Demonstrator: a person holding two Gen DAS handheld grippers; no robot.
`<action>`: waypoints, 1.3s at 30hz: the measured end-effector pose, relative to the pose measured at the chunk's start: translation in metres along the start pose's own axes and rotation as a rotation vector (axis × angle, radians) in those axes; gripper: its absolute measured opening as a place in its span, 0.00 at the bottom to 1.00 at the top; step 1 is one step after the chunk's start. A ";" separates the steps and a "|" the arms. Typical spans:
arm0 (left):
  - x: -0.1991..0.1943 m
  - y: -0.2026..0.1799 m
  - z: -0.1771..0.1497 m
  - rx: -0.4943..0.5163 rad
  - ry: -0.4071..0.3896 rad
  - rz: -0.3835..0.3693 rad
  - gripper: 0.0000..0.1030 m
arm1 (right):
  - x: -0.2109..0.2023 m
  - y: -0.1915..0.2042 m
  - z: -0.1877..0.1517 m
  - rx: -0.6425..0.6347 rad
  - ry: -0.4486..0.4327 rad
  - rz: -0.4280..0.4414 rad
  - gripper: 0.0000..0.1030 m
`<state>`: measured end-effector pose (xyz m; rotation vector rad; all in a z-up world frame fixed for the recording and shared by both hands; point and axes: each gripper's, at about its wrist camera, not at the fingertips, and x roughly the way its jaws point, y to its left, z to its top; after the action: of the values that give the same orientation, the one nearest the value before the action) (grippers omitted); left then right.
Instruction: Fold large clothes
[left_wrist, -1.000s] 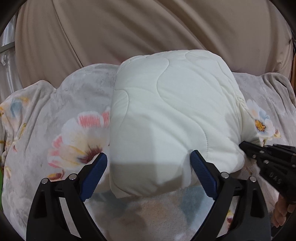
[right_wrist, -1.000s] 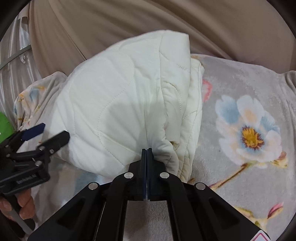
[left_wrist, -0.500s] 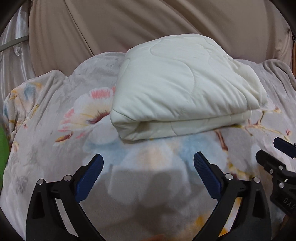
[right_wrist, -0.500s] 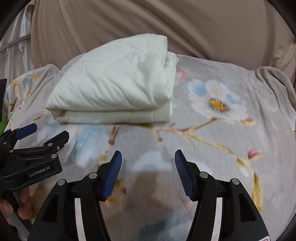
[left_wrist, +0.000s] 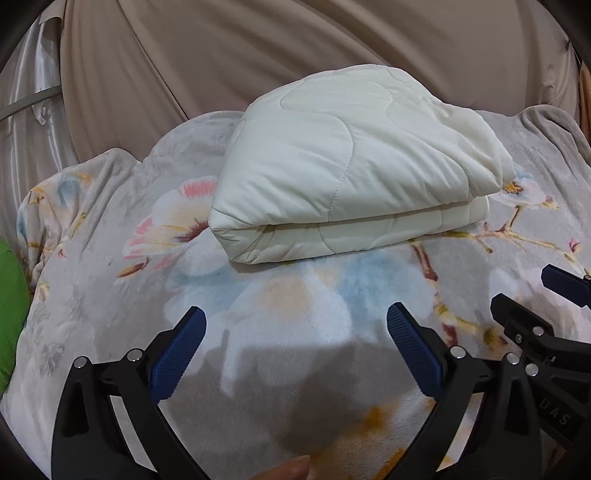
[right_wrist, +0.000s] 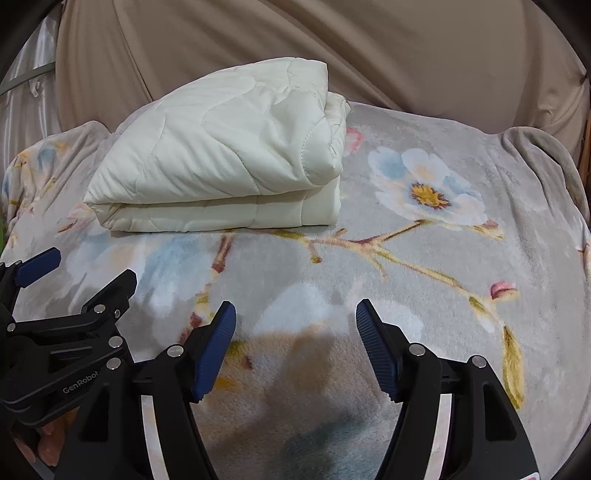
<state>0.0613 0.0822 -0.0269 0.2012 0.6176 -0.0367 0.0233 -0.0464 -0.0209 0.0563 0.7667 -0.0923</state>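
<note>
Right hand-held gripper (right_wrist: 295, 328) released quilt (right_wrist: 229, 155) | floral blanket (right_wrist: 424, 266) | beige curtain (right_wrist: 369, 48)

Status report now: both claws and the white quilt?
Left claw open, empty. Right claw open, empty. White quilt folded on floral blanket. Nothing between.

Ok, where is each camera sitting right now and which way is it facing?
Left wrist: rides the left tool, facing forward over the floral blanket at the folded white quilt; its own open blue-padded fingers show, and a fingertip at the bottom edge.
Right wrist: rides the right tool, facing the same way; its own open fingers show.
Shared: both see the quilt, the blanket and the beige curtain, and each catches the other tool at its edge.
</note>
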 end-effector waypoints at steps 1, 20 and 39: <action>0.000 0.000 -0.001 -0.001 0.001 -0.001 0.93 | 0.001 -0.001 0.000 -0.001 0.003 -0.001 0.64; 0.002 -0.001 -0.001 0.001 0.004 0.003 0.93 | 0.004 0.003 -0.001 -0.022 0.008 -0.028 0.64; 0.002 -0.001 -0.002 0.002 0.003 0.005 0.93 | 0.003 0.004 -0.002 -0.024 0.003 -0.037 0.64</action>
<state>0.0621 0.0815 -0.0299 0.2043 0.6206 -0.0322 0.0250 -0.0425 -0.0243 0.0192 0.7722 -0.1184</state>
